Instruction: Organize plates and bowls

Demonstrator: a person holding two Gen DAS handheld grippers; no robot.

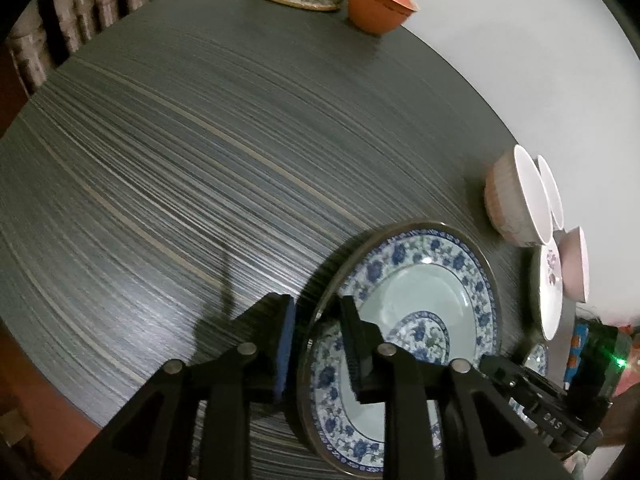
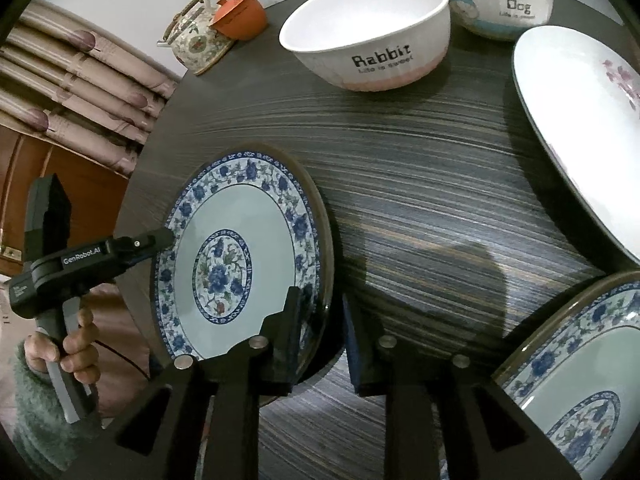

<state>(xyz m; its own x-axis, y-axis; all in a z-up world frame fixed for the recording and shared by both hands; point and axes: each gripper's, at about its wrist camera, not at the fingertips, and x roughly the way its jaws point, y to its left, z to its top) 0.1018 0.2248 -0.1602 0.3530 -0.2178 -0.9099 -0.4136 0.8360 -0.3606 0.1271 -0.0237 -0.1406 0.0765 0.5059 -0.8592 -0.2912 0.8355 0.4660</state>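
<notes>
Between the fingers of both grippers: plate [image 2: 244,240] rim, left gripper [image 1: 318,344] and right gripper [image 2: 320,340] each slightly parted, pads apparently clear. Risk: a snagged pad could drag the plate off the table [image 2: 420,184] edge nearby.

Both wrist fisheyes look steeply down along their fingers, close over the striped table [image 1: 160,200]. They share the blue-patterned plate [image 1: 420,292] [image 2: 248,256], lower right in one, lower left in the other.
</notes>
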